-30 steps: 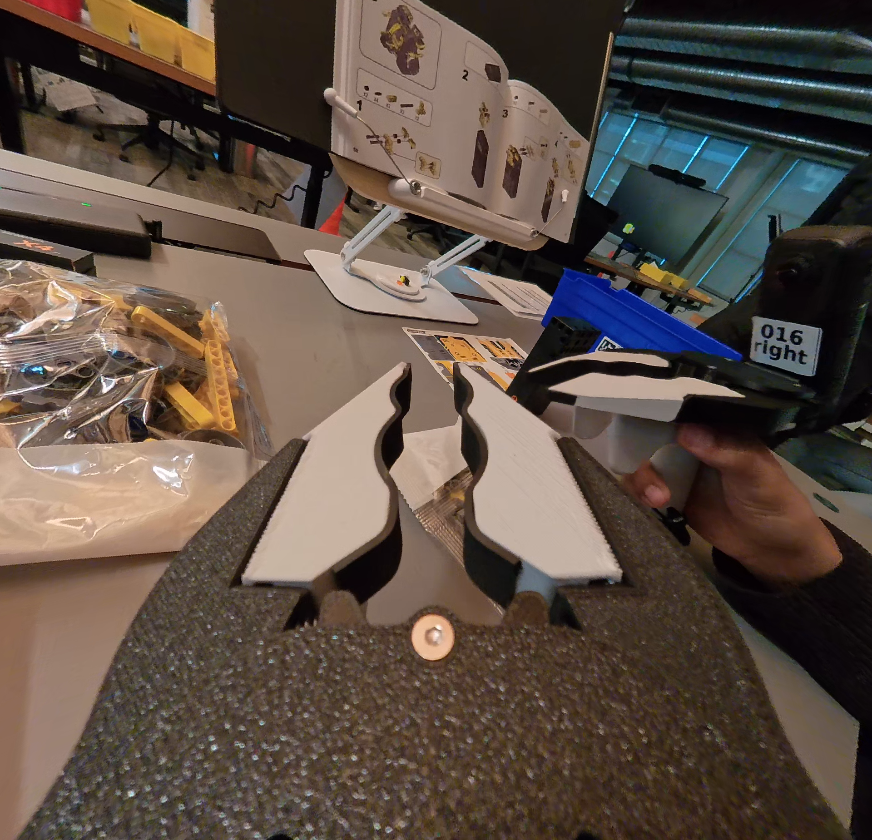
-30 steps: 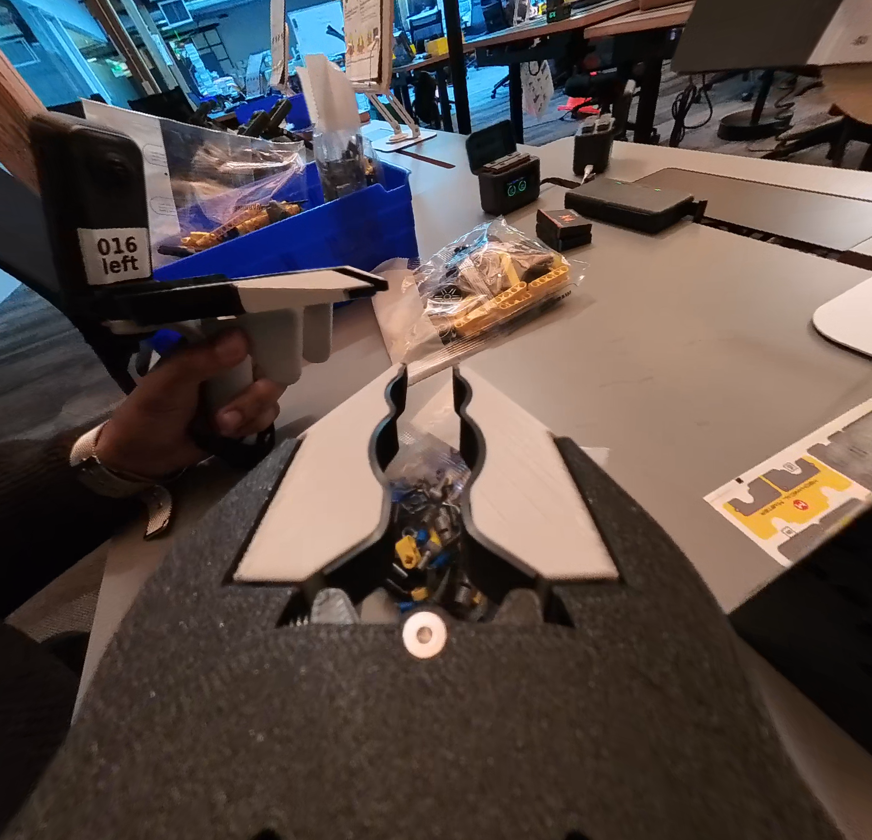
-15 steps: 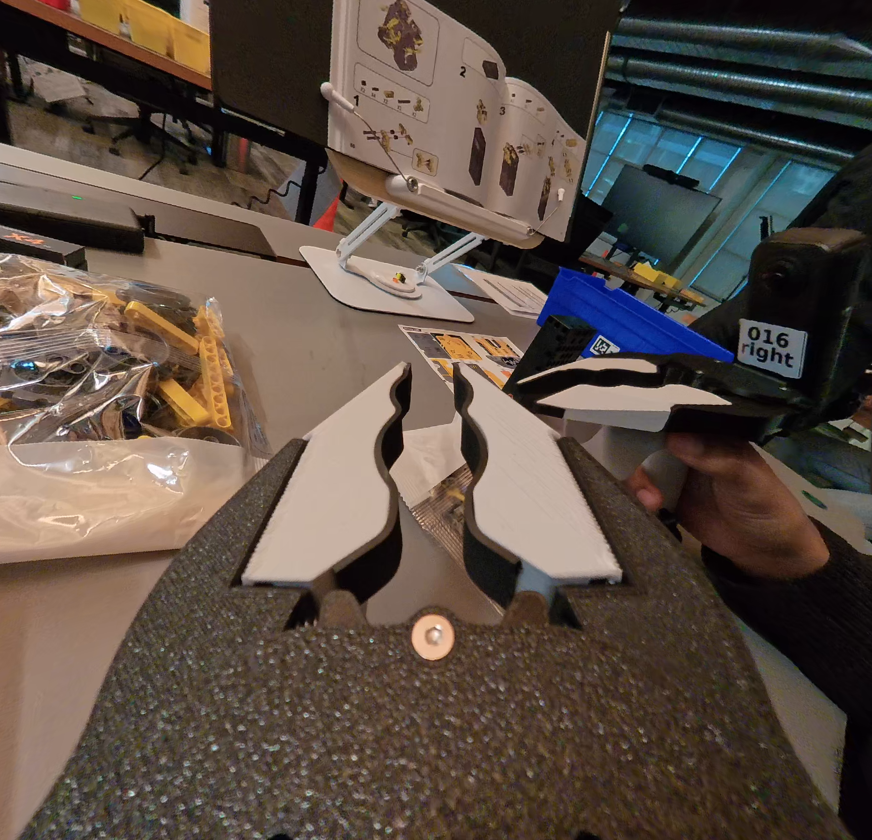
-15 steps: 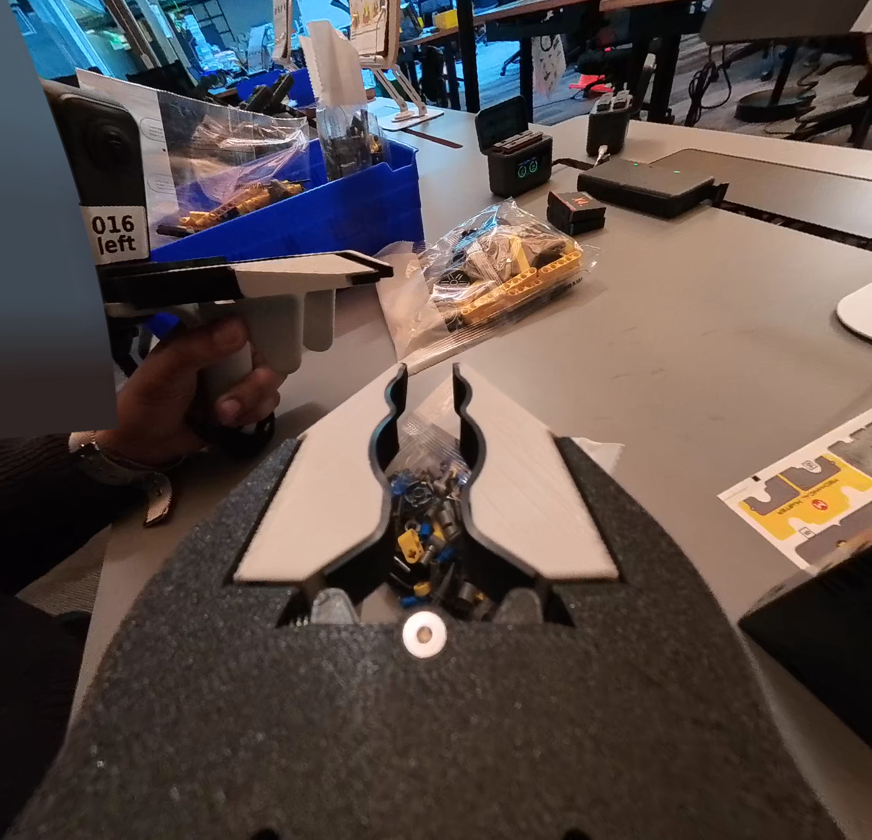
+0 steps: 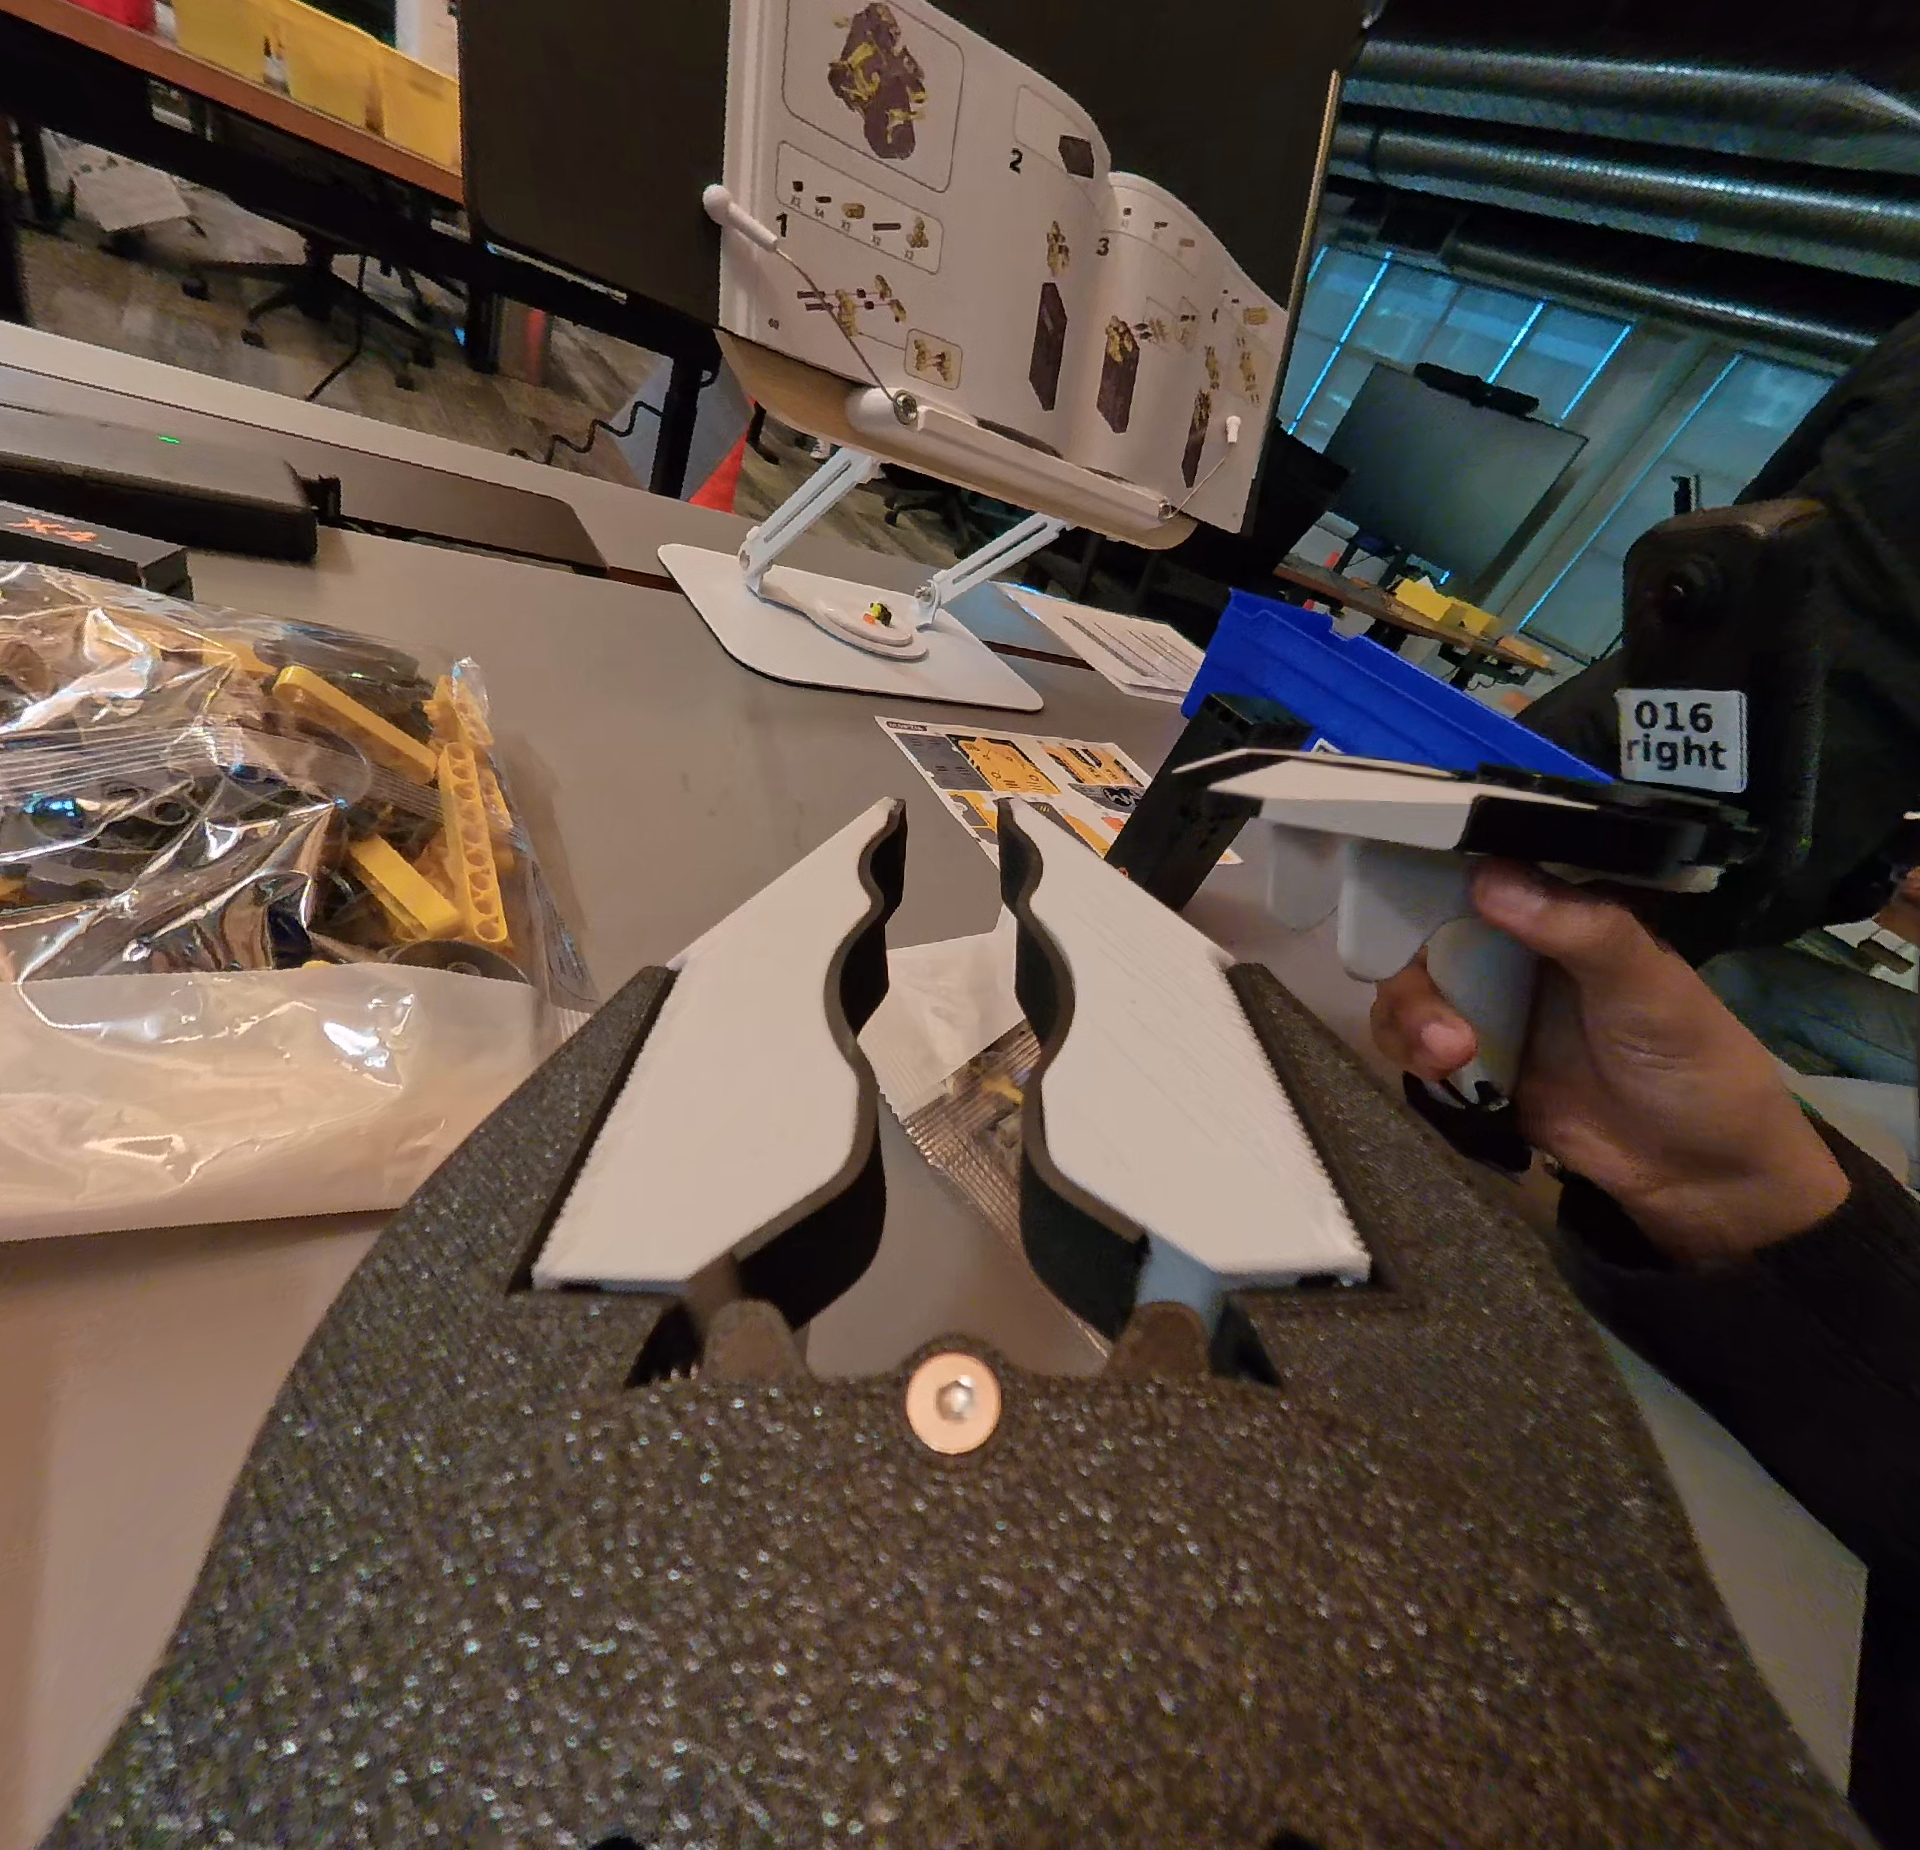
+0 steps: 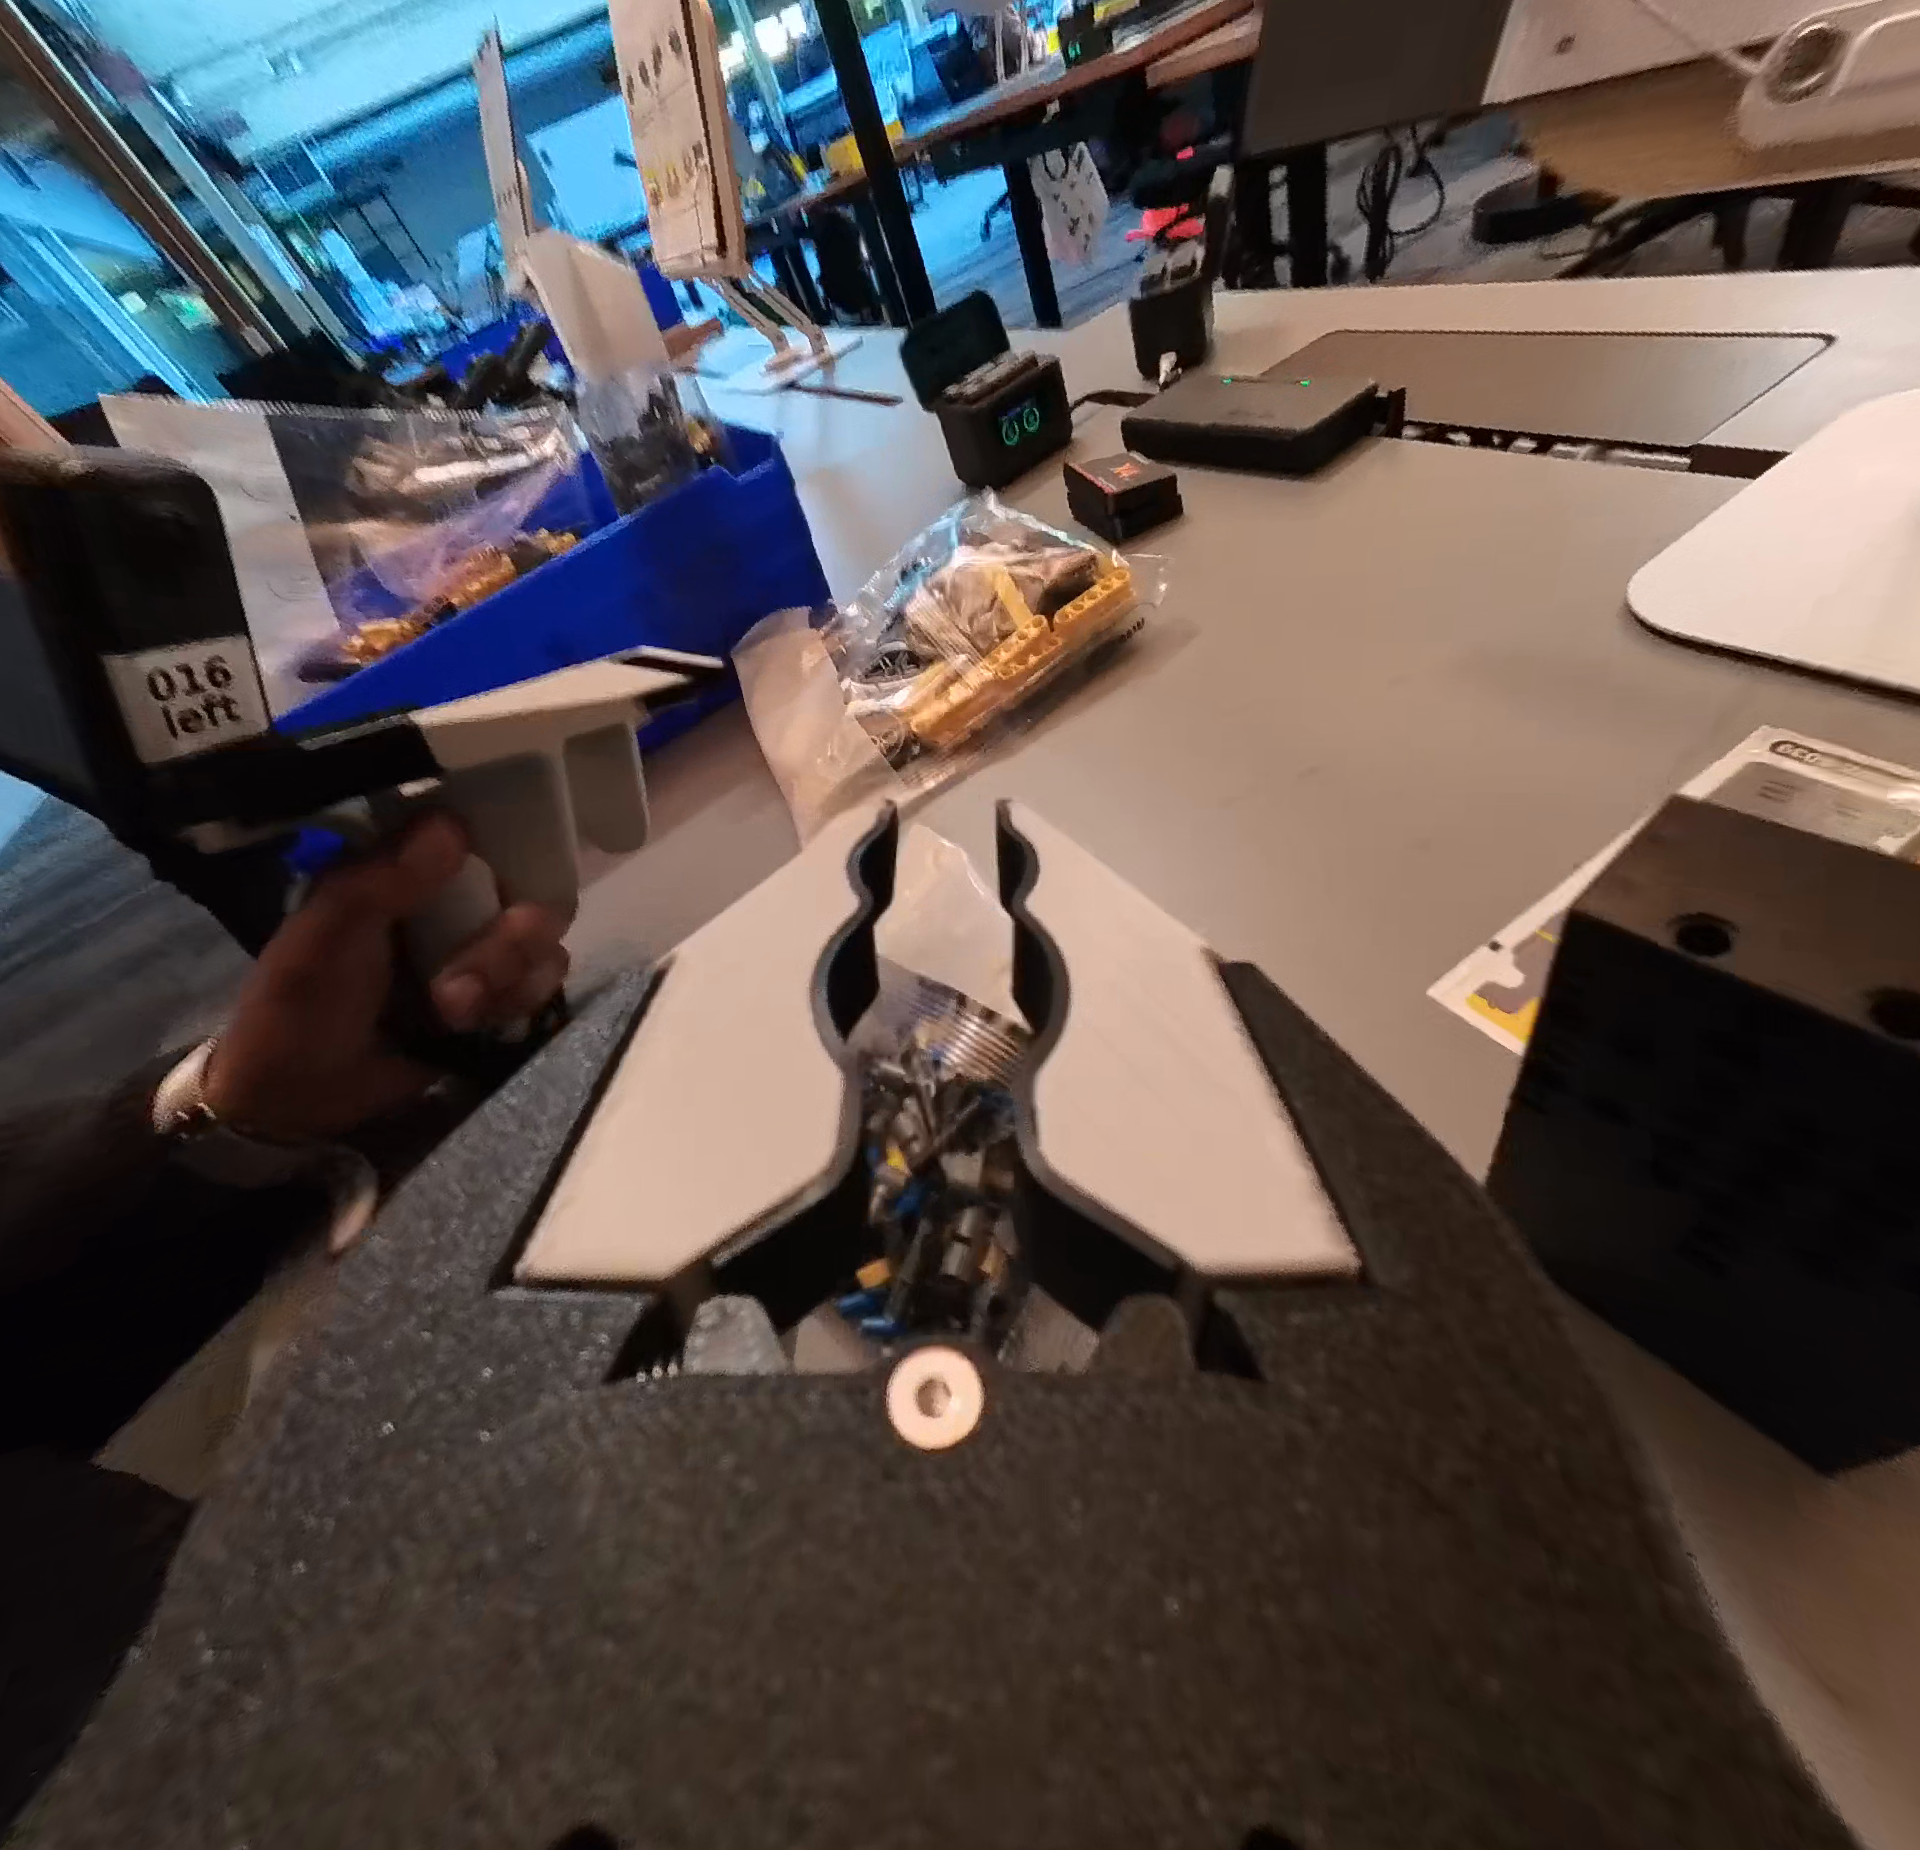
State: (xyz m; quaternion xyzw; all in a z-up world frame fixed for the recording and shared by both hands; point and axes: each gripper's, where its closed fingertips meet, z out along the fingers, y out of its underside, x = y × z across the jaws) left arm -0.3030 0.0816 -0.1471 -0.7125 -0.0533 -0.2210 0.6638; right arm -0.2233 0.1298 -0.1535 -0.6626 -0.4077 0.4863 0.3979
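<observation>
Left tongs [image 5: 949, 834]: white ribbed fingers, slightly apart, holding nothing, above a small crinkled clear bag [image 5: 961, 1062] on the grey table [image 5: 675, 678]. Right tongs [image 6: 945, 834]: likewise apart, over the bag's small blue and grey parts. At 9 o'clock, a larger bag [image 5: 239, 792] of yellow beams. Only the left view shows the instruction booklet [image 5: 997, 242]; only the right, a black block [image 6: 1714, 1156] at 3 o'clock.

You're in an open lab or office workspace. Behind your grey table [image 5: 665, 720] stand more desks, monitors [image 5: 1455, 481] and yellow bins [image 5: 312, 65].
</observation>
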